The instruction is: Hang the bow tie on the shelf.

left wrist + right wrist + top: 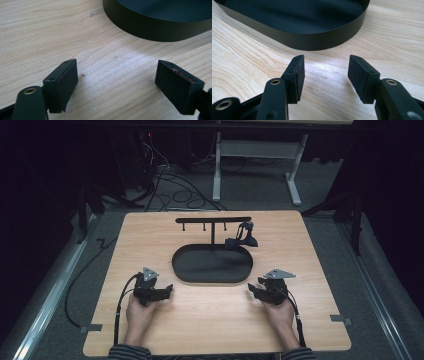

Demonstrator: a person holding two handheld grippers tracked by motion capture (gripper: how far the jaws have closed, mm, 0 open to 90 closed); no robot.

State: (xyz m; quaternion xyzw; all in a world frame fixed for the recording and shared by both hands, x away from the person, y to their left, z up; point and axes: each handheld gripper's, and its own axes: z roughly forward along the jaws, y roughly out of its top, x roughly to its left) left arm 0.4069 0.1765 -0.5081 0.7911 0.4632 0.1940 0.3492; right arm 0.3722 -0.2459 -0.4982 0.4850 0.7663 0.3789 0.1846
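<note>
1. High view: a person rests both hands on a wooden table (150,330), the left gripper (167,290) and right gripper (251,290) lying either side of a black oval tray (212,277). The tray's long axis runs left to right. A T-shaped rack (213,220) stands at its far edge, and a small black object (243,236), too dark to name, sits by the tray's far right rim. That object lies far and slightly left of the right gripper, which is the nearer tool; the left would have to cross the tray.

2. Left gripper view: the jaws of the left gripper (116,75) stand wide apart over bare wood, nothing between them. The tray's wall (150,30) curves past just beyond, far and right of the jaws.

3. Right gripper view: the right gripper (325,70) is likewise released and empty, its jaws parted above the tabletop. The tray's rim (312,41) sits close ahead, apart from the pads (299,75); judging by this, a reach past the rim comes next.
</note>
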